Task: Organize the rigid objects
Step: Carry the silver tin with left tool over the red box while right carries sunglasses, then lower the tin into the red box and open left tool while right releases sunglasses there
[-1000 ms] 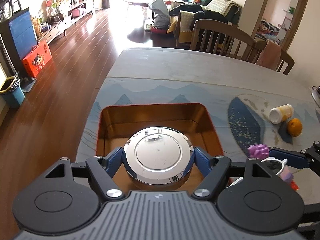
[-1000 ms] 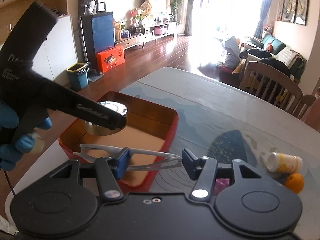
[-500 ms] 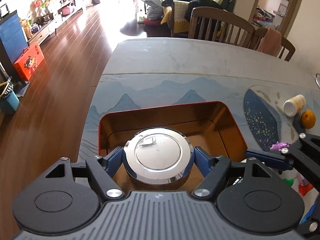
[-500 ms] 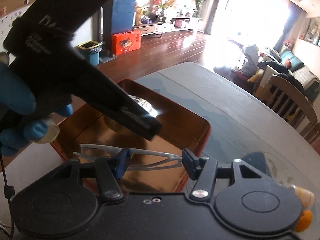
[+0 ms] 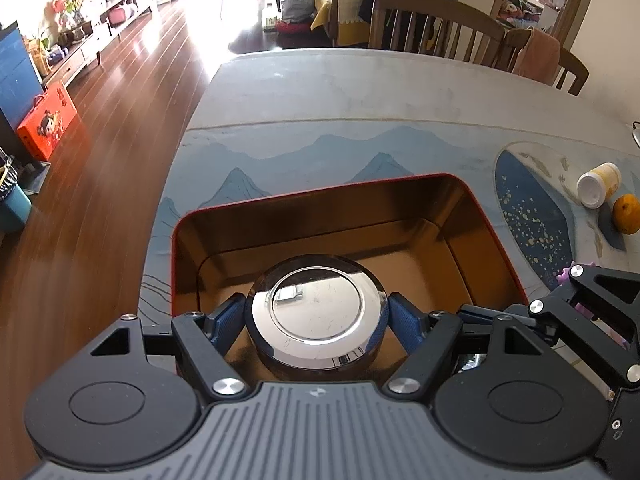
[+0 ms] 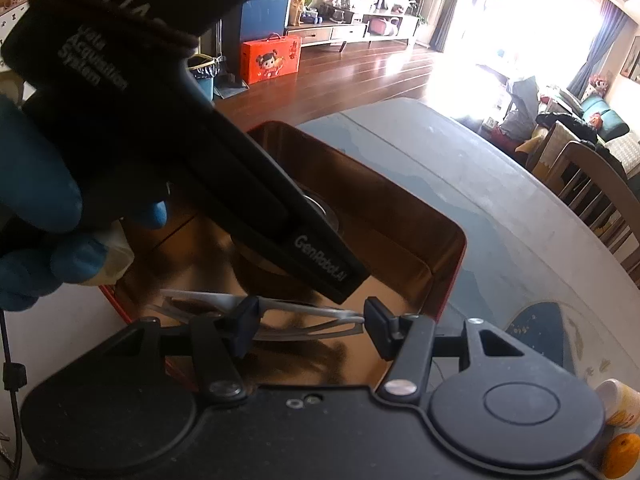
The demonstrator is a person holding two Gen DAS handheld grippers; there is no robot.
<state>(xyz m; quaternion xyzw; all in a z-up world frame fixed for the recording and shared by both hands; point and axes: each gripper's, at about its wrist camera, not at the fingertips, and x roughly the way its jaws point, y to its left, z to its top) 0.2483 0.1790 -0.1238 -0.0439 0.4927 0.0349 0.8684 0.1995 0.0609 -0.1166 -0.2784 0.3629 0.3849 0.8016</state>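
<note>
My left gripper (image 5: 318,322) is shut on a round shiny metal tin (image 5: 318,312) and holds it over the near part of the red tray (image 5: 320,192) with a gold inside. My right gripper (image 6: 310,320) holds white-framed glasses (image 6: 280,312) between its fingers, over the tray's (image 6: 448,288) near edge. The glasses span the jaws from the left finger to the right one. The left gripper's body (image 6: 200,160) crosses the right wrist view and hides most of the tin (image 6: 320,208).
A white and yellow bottle (image 5: 598,190) lies next to an orange (image 5: 626,214) on the table at the right. A purple toy (image 5: 564,276) shows behind the right gripper. Wooden chairs (image 5: 436,40) stand at the table's far side. The table's left edge drops to the wood floor.
Both grippers have moved forward over the tray. The tin now sits lower, inside the tray's opening. The right gripper with the glasses has come closer to the left one.
</note>
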